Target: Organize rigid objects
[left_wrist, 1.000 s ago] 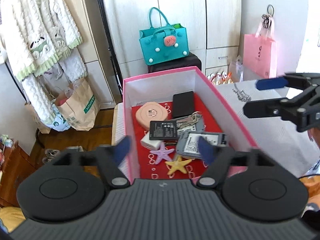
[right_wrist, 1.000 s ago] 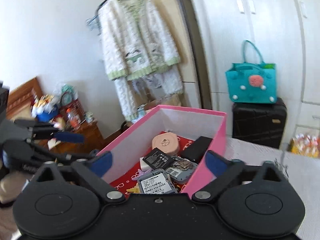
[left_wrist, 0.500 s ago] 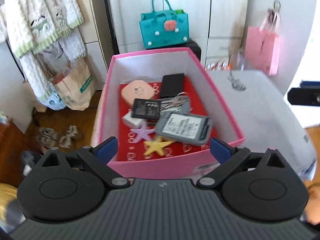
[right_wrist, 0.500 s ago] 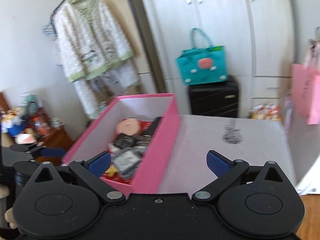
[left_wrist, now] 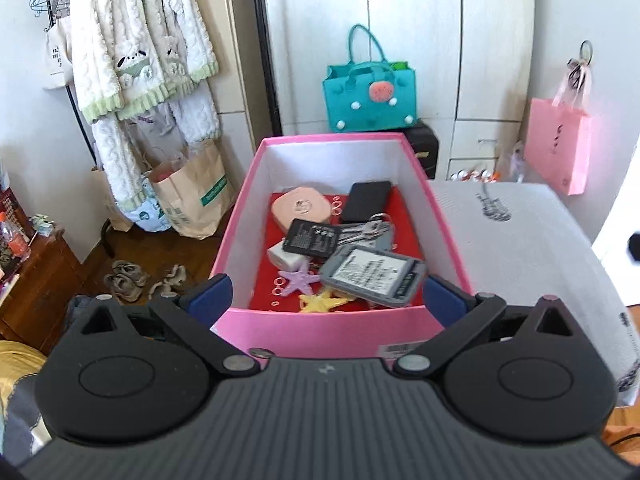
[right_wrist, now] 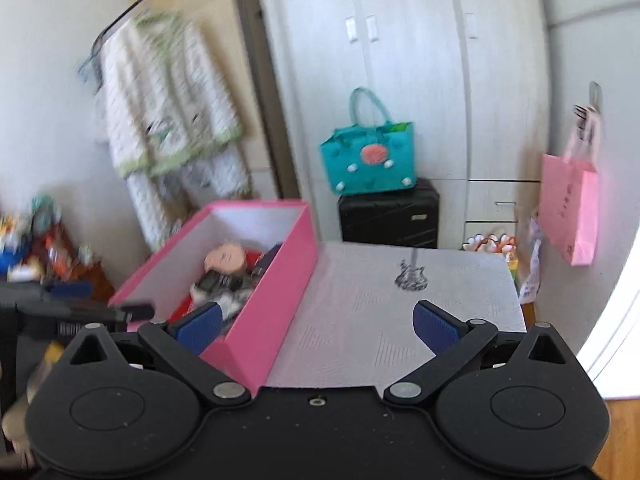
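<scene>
Pink box [left_wrist: 320, 332] on left part of white table [left_wrist: 512, 248], lid off, interior red-lined. Inside, loosely piled: peach round case [left_wrist: 300, 210] and black rectangular case [left_wrist: 370, 200] toward far wall; dark battery [left_wrist: 314, 238] overlapping white adapter [left_wrist: 282, 256]; keys [left_wrist: 370, 230] mid-box; grey labelled battery pack [left_wrist: 374, 276] tilted across near right; purple starfish [left_wrist: 298, 282] and yellow starfish [left_wrist: 324, 302] by near wall.

Left gripper [left_wrist: 326, 300] just short of near wall; jaws just been opening, now spread about as wide as box, blue pads level with its two near corners, nothing gripped, contact with box not discernible.

Right gripper [right_wrist: 316, 322] over table at box's near right corner; jaws wide apart, nothing held, left pad in front of box interior.

Beyond: teal bag [left_wrist: 370, 98] on black suitcase [right_wrist: 388, 218], pink paper bag [left_wrist: 558, 146] hanging on wall.
</scene>
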### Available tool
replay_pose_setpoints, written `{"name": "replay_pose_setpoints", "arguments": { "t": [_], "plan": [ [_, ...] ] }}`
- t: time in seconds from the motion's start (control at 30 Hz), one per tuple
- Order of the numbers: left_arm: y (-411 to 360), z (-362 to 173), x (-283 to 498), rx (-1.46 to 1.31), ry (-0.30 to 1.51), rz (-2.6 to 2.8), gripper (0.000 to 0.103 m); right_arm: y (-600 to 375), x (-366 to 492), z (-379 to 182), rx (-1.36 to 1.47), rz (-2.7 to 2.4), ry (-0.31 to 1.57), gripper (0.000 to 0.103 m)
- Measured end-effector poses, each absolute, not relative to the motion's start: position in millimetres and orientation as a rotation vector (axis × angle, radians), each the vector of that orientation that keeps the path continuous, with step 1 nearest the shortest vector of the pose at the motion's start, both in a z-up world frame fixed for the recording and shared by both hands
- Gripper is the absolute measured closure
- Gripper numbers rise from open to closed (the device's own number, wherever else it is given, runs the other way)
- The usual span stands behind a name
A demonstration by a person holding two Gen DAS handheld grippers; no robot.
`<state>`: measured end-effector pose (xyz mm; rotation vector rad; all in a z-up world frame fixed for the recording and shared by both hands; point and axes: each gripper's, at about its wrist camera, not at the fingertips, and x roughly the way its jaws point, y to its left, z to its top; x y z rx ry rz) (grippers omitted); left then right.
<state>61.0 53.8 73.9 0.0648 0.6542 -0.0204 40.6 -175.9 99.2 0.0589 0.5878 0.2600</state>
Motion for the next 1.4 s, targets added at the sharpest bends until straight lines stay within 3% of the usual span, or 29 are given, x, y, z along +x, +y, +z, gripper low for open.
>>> {"name": "replay_pose_setpoints", "arguments": {
  "t": [1.4],
  "plan": [
    [23.2,51.1,24.2,0.046,0.632,-0.038,0.0,-191.1,-5.7,70.9,0.09,0.084,0.53,0.0]
  ]
}}
